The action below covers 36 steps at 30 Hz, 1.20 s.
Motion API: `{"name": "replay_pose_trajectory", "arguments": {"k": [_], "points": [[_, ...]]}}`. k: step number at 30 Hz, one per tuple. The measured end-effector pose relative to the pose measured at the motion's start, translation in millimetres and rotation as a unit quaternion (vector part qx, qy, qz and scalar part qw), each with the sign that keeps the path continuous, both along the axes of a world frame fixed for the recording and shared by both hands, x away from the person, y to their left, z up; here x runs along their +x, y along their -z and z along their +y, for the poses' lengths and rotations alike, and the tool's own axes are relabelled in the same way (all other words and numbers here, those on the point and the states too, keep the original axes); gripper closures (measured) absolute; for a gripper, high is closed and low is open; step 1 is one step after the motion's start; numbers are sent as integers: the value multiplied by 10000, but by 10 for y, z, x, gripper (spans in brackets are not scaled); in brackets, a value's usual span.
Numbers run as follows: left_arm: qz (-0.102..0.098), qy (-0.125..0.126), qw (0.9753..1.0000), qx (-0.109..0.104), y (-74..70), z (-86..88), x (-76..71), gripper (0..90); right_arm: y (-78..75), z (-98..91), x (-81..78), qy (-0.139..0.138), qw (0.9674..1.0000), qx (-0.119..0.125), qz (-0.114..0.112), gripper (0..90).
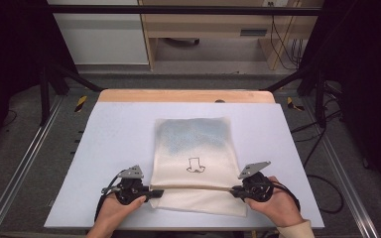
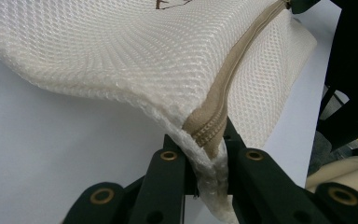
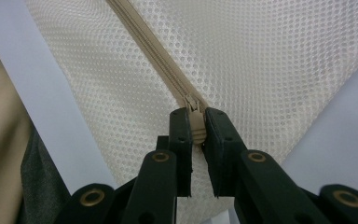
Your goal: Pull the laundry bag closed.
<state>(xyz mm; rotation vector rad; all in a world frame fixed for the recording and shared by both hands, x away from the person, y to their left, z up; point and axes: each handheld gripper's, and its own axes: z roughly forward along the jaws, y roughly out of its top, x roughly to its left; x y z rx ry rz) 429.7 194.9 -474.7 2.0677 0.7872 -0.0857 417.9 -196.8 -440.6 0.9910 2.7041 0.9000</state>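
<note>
A cream mesh bag [image 1: 194,163] lies flat on the white table [image 1: 114,139], nearer the person's edge than the far one, with a small dark drawing [image 1: 195,166] near its middle and a bluish shade showing through its far half (what is inside cannot be made out through the mesh). A beige zipper [image 1: 198,188] runs across the bag near its close end, from one gripper to the other. The left gripper [image 1: 151,193] sits at the bag's left edge, held in the left hand [image 1: 115,210]; in the left gripper view its jaws are clamped on the zipper's end [image 2: 208,133] together with a bunch of mesh [image 2: 212,182], which lifts that corner off the table into a curved fold. The right gripper [image 1: 234,191], in the right hand [image 1: 277,203], sits at the bag's right edge; in the right gripper view its jaws are pinched on the zipper pull [image 3: 196,128], with the slider [image 3: 192,103] just beyond the tips. The pull's lower part is hidden between the jaws. Whether the zipper is open or closed along its length is hard to tell from above; in the right gripper view the stretch [image 3: 144,42] beyond the slider looks joined. A sleeve [image 1: 290,230] is cut off at the bottom edge of the high view.
</note>
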Motion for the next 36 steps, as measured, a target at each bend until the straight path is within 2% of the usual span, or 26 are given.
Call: {"name": "replay_pose_trajectory", "arguments": {"k": [29, 33, 34, 35, 36], "points": [[-33, 2, 10000, 66, -23, 4, -2, 844, -21, -10, -19, -11, 10000, -3, -26, 819], [-53, -75, 9998, 190, -18, 10, -1, 849, -25, -4, -21, 32, 10000, -85, -18, 822], [-12, -165, 9998, 121, -17, 60, 20, 849, -10, -46, -11, 188, 9990, -410, 9, 822], [-12, -165, 9998, 121, -17, 60, 20, 849, -10, -46, -11, 188, 9990, -410, 9, 822], [14, -174, 9998, 58, -18, 81, 29, 849, -2, -86, -6, 184, 9994, -268, 95, 822]]}}
